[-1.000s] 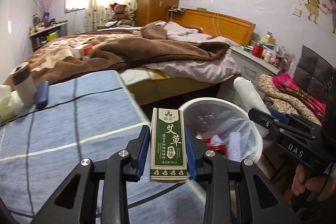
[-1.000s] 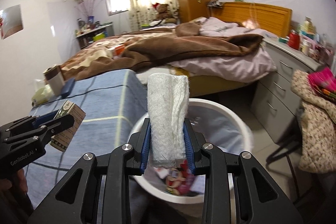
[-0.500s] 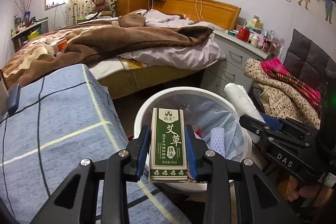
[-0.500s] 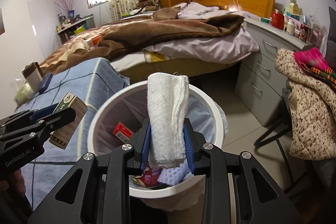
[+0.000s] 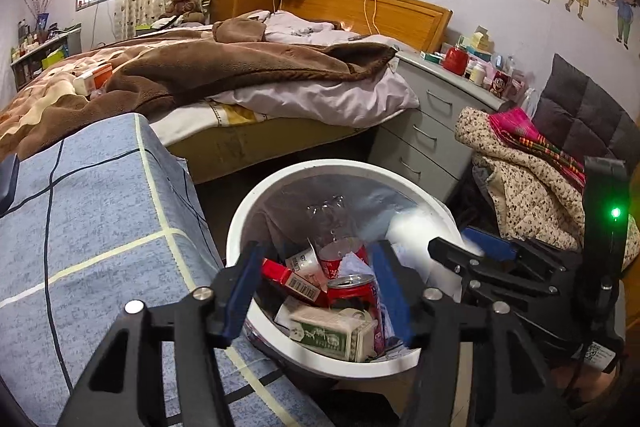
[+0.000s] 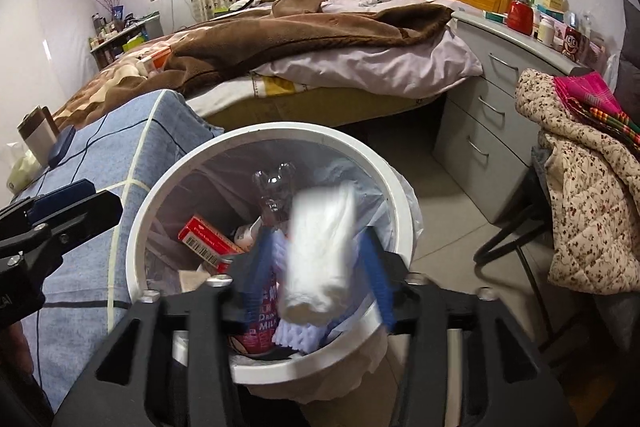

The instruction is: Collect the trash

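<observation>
Both grippers are letting go over the round white plastic bin (image 5: pixel 236 227).

My left fingers (image 5: pixel 244 287) are parting around nothing, green-and-white carton (image 5: pixel 332 337) lying inside; my right fingers (image 6: pixel 374 275) are widening, blurred white rolled cloth (image 6: pixel 320 251) untouched between them.

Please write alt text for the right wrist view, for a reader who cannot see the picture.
The right gripper has just been opening over a white trash bin, and a blurred white rolled cloth sits loose between its blue pads. The bin already holds a red box and a clear bottle. The left gripper is at the left edge; an unmade bed lies behind.
</observation>
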Available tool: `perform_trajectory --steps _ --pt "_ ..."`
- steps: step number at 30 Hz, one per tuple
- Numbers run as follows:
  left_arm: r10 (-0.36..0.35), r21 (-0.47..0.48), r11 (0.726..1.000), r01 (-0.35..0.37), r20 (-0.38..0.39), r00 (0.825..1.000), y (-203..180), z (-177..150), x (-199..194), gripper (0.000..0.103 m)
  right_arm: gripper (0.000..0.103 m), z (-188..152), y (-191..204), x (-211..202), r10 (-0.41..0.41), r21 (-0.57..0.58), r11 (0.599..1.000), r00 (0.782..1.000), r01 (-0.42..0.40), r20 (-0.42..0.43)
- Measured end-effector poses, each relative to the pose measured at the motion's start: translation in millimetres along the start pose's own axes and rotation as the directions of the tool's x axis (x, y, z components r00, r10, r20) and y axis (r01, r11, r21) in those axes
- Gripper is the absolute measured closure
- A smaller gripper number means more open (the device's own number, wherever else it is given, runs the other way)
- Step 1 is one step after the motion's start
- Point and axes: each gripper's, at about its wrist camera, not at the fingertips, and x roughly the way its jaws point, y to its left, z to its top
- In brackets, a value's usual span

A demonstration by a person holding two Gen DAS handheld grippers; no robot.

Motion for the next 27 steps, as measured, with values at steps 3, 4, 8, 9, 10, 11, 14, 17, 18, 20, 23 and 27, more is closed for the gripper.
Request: perform_trajectory --steps 3,4,8,9,10,11,14,17,18,20,23,27 --pt "0.017 -0.008 1.000 -0.017 0.004 1.000 2.9 0.1 -3.6 0.039 0.032 1.2 -1.5 -4.2 0.012 0.008 1.000 1.000 -0.012 0.014" --pt "0.021 -0.007 1.000 -0.021 0.009 1.000 2.8 0.0 -4.6 0.038 0.032 1.5 -1.0 -5.1 0.007 0.008 1.000 1.000 -0.007 0.019" --pt "0.038 -0.013 0.999 -0.038 0.026 0.999 4.3 -2.7 -13.7 0.034 0.032 0.7 0.8 -11.4 0.007 0.013 1.000 0.999 -0.008 0.032" --pt "0.043 -0.014 0.999 -0.042 0.033 0.999 4.3 -4.3 -17.3 0.032 0.032 0.6 1.9 -12.5 0.010 0.014 1.000 0.999 -0.011 0.038" --pt "0.047 -0.017 0.999 -0.047 0.037 0.998 5.6 -5.5 -20.6 0.032 0.032 -0.3 2.5 -15.2 0.015 0.014 1.000 0.999 -0.016 0.044" --pt "0.057 -0.020 0.998 -0.056 0.044 0.997 6.1 -7.2 -24.8 0.031 0.032 -2.0 3.6 -19.3 0.020 0.014 1.000 0.998 -0.021 0.053" --pt "0.084 -0.019 0.996 -0.082 0.070 0.994 7.1 -12.2 -38.6 0.030 0.032 -5.7 8.2 -27.5 0.034 0.011 0.999 0.997 -0.035 0.074" --pt "0.090 -0.042 0.995 -0.086 0.098 0.991 10.7 -18.5 -51.8 0.025 0.032 -10.8 13.1 -38.8 0.044 0.009 0.999 0.994 -0.045 0.102" --pt "0.096 -0.051 0.995 -0.091 0.109 0.989 12.3 -21.6 -56.5 0.023 0.032 -13.2 14.9 -43.2 0.050 0.006 0.999 0.992 -0.051 0.112" --pt "0.127 -0.050 0.991 -0.122 0.121 0.985 14.0 -27.4 -64.0 0.022 0.033 -18.2 17.9 -50.7 0.062 0.001 0.998 0.990 -0.063 0.129" --pt "0.171 -0.051 0.985 -0.165 0.134 0.976 16.2 -35.5 -74.2 0.022 0.032 -24.1 24.8 -60.3 0.081 -0.019 0.997 0.983 -0.079 0.162" --pt "0.202 -0.073 0.978 -0.194 0.144 0.969 20.8 -49.3 -86.9 0.022 0.032 -32.5 36.0 -68.3 0.090 -0.047 0.996 0.977 -0.083 0.194"
